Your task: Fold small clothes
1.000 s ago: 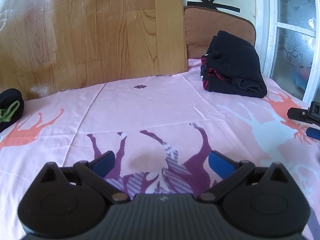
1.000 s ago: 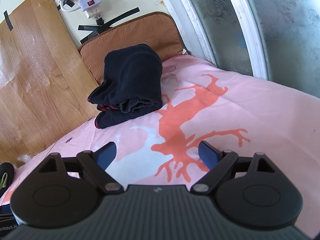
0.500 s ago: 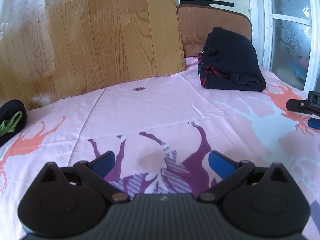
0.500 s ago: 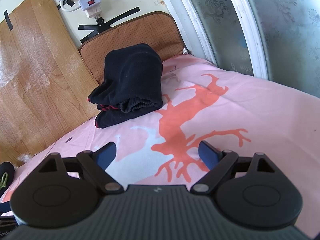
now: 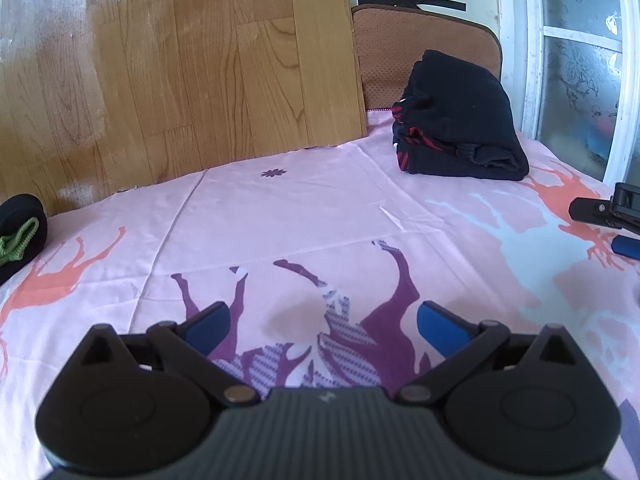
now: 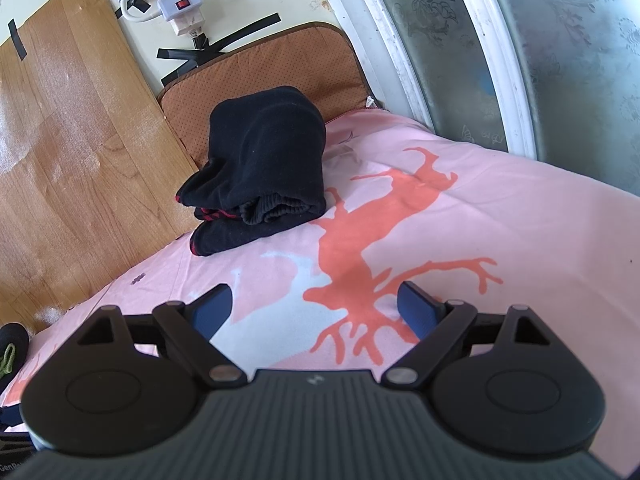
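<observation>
Blue-padded left gripper point(image 5: 322, 320) and right gripper point(image 6: 316, 306) hovered low over the pink sheet point(image 5: 300, 208), jaws spread wide, holding nothing. Beyond them, the folded black garment point(image 6: 264, 168) lay against the brown cushion point(image 6: 280, 64). Compared with one second earlier, the left view had shifted slightly; the right was almost unchanged.

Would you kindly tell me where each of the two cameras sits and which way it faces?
Left wrist: sits on the left claw, low over the pink sheet, facing the wooden board; its open blue fingers show, and part of the right claw at the edge.
Right wrist: sits on the right claw, open, facing the window corner and brown cushion.
Both share the folded black clothes, cushion and sheet.
</observation>
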The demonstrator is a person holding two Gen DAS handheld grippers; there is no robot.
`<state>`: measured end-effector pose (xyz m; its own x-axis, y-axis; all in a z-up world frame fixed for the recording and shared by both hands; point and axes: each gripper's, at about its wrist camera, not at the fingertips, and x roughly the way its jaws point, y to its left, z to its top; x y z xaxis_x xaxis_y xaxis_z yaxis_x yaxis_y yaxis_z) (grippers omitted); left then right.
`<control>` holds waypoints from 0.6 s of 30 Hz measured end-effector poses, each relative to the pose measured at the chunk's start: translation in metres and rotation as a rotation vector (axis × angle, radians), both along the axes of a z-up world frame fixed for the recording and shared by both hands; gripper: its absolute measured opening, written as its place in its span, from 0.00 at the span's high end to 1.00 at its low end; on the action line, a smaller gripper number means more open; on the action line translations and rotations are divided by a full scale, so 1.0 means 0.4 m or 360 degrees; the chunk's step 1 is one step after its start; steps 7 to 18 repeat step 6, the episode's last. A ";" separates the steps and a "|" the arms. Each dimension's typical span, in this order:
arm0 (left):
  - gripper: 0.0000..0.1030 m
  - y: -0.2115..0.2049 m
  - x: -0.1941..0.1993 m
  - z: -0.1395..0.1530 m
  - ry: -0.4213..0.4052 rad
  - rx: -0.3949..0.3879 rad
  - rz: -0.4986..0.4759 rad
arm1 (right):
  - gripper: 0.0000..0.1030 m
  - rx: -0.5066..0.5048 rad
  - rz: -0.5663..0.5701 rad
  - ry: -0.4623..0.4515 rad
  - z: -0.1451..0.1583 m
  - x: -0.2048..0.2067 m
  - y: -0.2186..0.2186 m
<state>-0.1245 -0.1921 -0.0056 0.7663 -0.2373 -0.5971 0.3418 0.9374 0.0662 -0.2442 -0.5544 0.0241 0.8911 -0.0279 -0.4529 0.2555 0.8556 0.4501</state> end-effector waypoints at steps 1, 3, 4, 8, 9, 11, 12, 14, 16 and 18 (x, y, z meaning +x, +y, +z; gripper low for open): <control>0.00 0.001 0.000 0.000 -0.0002 -0.0003 0.0000 | 0.11 0.0000 0.0000 0.0000 0.000 0.000 0.000; 0.00 -0.002 -0.003 0.000 -0.0006 0.0004 -0.0004 | 0.11 0.0000 0.0000 0.0000 0.000 0.000 0.000; 0.00 -0.004 -0.003 0.000 -0.0005 0.0008 -0.0008 | 0.11 0.0000 0.0000 0.0000 0.000 0.000 0.000; 0.00 -0.005 -0.001 -0.001 -0.0001 0.0013 -0.0009 | 0.11 0.0000 0.0000 0.0000 0.000 0.000 0.000; 0.00 -0.005 -0.001 -0.001 -0.0001 0.0013 -0.0009 | 0.11 0.0000 0.0000 0.0000 0.000 0.000 0.000; 0.00 -0.005 -0.001 -0.001 -0.0001 0.0013 -0.0009 | 0.11 0.0000 0.0000 0.0000 0.000 0.000 0.000; 0.00 -0.005 -0.001 -0.001 -0.0001 0.0013 -0.0009 | 0.11 0.0000 0.0000 0.0000 0.000 0.000 0.000; 0.00 -0.005 -0.001 -0.001 -0.0001 0.0013 -0.0009 | 0.11 0.0000 0.0000 0.0000 0.000 0.000 0.000; 0.00 -0.005 -0.001 -0.001 -0.0001 0.0013 -0.0009 | 0.11 0.0000 0.0000 0.0000 0.000 0.000 0.000; 0.00 -0.005 -0.001 -0.001 -0.0001 0.0013 -0.0009 | 0.11 0.0000 0.0000 0.0000 0.000 0.000 0.000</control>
